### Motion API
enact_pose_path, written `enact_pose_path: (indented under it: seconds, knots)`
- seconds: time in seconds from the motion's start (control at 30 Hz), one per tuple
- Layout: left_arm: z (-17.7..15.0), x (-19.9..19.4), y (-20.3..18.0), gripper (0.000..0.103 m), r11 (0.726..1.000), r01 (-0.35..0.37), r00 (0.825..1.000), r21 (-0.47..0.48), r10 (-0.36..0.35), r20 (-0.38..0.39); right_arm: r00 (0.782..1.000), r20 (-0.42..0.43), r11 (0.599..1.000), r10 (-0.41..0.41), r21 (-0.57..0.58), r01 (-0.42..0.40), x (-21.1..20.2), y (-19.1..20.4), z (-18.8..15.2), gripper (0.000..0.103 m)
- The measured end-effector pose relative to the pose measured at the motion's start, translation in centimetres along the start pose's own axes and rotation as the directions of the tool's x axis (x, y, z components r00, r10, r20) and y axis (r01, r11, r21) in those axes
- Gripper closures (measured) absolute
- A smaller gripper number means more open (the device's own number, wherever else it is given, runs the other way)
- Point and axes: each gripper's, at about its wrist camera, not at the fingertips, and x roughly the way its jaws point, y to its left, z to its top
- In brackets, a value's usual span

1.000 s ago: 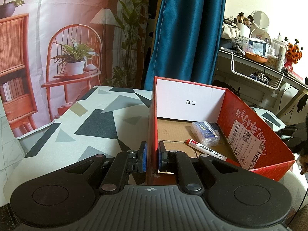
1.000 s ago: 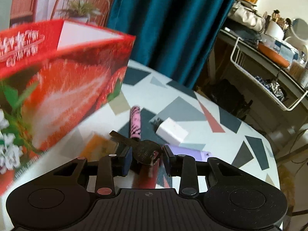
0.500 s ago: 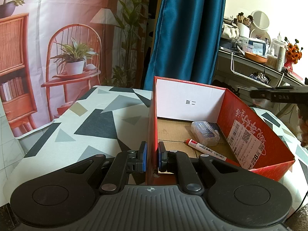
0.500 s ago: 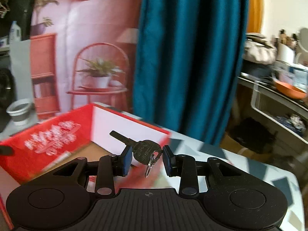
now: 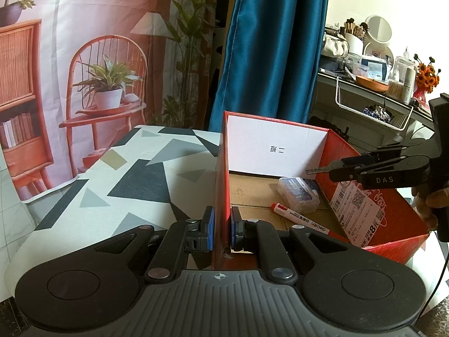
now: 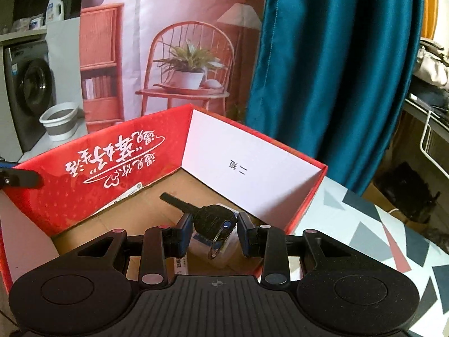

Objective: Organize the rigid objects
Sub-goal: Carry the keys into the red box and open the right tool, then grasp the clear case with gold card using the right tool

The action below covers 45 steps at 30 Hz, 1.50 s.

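The left gripper [image 5: 220, 231] is clamped on the near left wall of the red box [image 5: 221, 196]. The right gripper [image 6: 215, 231] pinches a key [image 6: 206, 217] above the box's right side, apparently over a clear case [image 5: 299, 194] beside a marker [image 5: 297, 216].

The open red cardboard box [image 5: 378, 219] stands on the surface with the grey-and-black triangle-patterned cover [image 5: 134, 179], at its right part. The left tongs [image 5: 220, 231] straddle the box's near left wall, one pad outside, one inside. In the box, the clear plastic case of small items [image 5: 299, 193] lies toward the back wall, and the white marker pen with a red cap [image 5: 297, 216] lies just before it. The right tongs [image 6: 214, 231] hover above the box interior, clamping the dark metal key with a split ring [image 6: 207, 219] over the case. Behind the box hangs the teal curtain [image 5: 275, 47].
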Motion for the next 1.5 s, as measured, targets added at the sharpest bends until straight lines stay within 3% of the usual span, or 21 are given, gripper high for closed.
enact_pose_path:
  seconds: [0.33,0.57,0.7,0.83,1.1,1.27,1.5]
  knots:
    - [0.1,0.0,0.2,0.091,1.000,0.001,1.000,-0.002,-0.001,-0.002,0.993,0.113,0.993,-0.043,0.110,0.030,-2.6,-2.5,0.2,0.071]
    - [0.1,0.0,0.2,0.091,1.000,0.000,1.000,-0.002,0.000,-0.002,0.967,0.173,0.948,-0.187,0.291,0.131,-5.0,-6.7,-1.7,0.072]
    - [0.1,0.0,0.3,0.091,1.000,0.000,1.000,-0.003,0.000,-0.002,0.962,0.121,0.908,-0.246,0.377,0.185,-4.5,-8.6,-4.4,0.073]
    - [0.1,0.0,0.3,0.091,1.000,0.000,1.000,-0.002,0.000,-0.002,0.969,0.039,0.892,-0.245,0.402,0.209,-2.7,-8.4,-7.4,0.073]
    - [0.1,0.0,0.3,0.091,1.000,0.001,1.000,-0.001,-0.001,-0.002,0.968,-0.120,0.889,-0.219,0.385,0.249,1.0,-5.4,-11.2,0.069]
    - [0.1,0.0,0.3,0.091,1.000,0.000,1.000,0.000,0.000,-0.002,0.963,-0.147,0.875,-0.225,0.405,0.266,2.1,-5.1,-12.0,0.054]
    - [0.1,0.0,0.3,0.091,1.000,0.000,1.000,-0.001,0.000,-0.002,0.950,-0.153,0.862,-0.273,0.400,0.312,3.3,-5.4,-11.4,0.056]
